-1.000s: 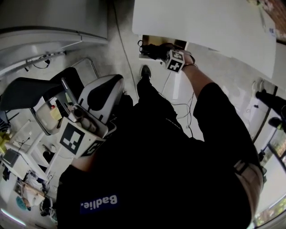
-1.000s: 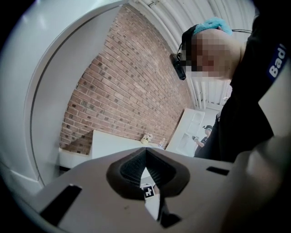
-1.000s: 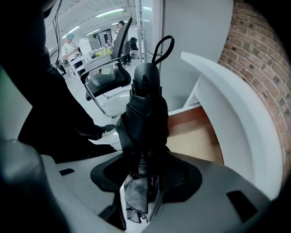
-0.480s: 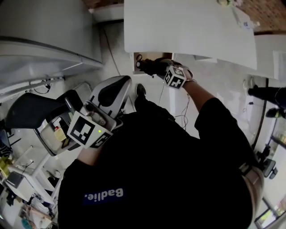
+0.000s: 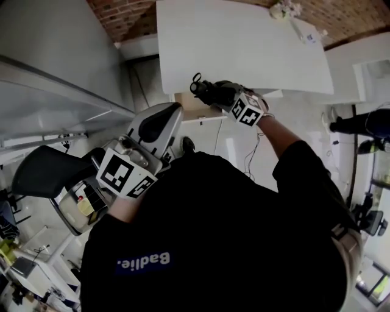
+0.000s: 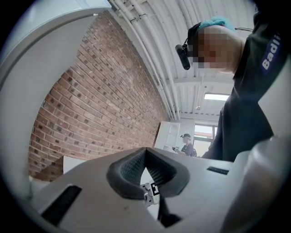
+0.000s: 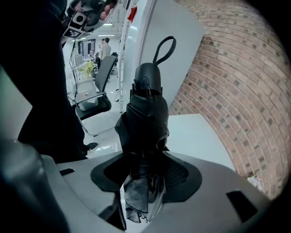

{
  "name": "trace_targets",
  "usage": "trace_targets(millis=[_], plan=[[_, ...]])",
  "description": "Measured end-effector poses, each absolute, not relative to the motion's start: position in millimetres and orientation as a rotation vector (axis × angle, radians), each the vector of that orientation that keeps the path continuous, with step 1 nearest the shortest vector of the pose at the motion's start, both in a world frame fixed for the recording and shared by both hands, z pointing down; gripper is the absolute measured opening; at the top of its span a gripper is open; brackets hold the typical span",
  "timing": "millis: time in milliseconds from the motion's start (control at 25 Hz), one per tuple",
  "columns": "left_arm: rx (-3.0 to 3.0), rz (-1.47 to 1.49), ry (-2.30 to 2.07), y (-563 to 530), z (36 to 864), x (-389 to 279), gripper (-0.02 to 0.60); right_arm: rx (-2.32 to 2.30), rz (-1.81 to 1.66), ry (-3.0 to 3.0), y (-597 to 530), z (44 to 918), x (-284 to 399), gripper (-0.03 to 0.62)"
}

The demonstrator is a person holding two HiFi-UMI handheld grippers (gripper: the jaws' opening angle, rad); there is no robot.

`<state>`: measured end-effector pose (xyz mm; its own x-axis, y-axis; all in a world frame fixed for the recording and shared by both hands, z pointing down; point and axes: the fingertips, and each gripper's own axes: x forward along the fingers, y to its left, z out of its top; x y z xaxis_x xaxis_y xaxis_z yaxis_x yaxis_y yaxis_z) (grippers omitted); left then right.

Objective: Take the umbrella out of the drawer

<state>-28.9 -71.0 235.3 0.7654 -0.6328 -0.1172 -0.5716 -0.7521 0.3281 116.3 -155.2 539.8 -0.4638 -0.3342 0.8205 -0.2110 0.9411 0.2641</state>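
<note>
A black folded umbrella (image 7: 144, 119), with its wrist loop (image 7: 164, 47) at the far end, stands up between the jaws of my right gripper (image 7: 145, 159), which is shut on its cloth. In the head view the umbrella (image 5: 209, 91) is held in the air in front of the open drawer (image 5: 184, 103) under the white table top (image 5: 244, 49). My left gripper (image 5: 157, 124) hangs lower left, apart from both. Its pads (image 6: 132, 166) meet at the tips with nothing between them.
A black office chair (image 5: 46, 170) stands at the left, beside a grey partition (image 5: 49, 73). Cables (image 5: 250, 159) trail over the floor under the table. A brick wall (image 5: 122, 12) runs behind the table. A person (image 6: 186, 143) stands far off.
My right gripper has lifted the umbrella from the drawer's mouth to the table edge's height. My left gripper has risen too, and the head view has tilted upward.
</note>
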Motion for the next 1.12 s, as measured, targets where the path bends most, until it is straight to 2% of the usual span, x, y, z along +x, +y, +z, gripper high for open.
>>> trace_targets(millis=[360, 1120], plan=[[2.709, -0.331, -0.989, -74, 216, -27, 0.002, 0.443, -0.226, -1.855, -216, 535, 157, 0.227], [2.569, -0.184, -1.245, -79, 239, -42, 0.002, 0.350, -0.277, -1.612, -281, 629, 153, 0.227]])
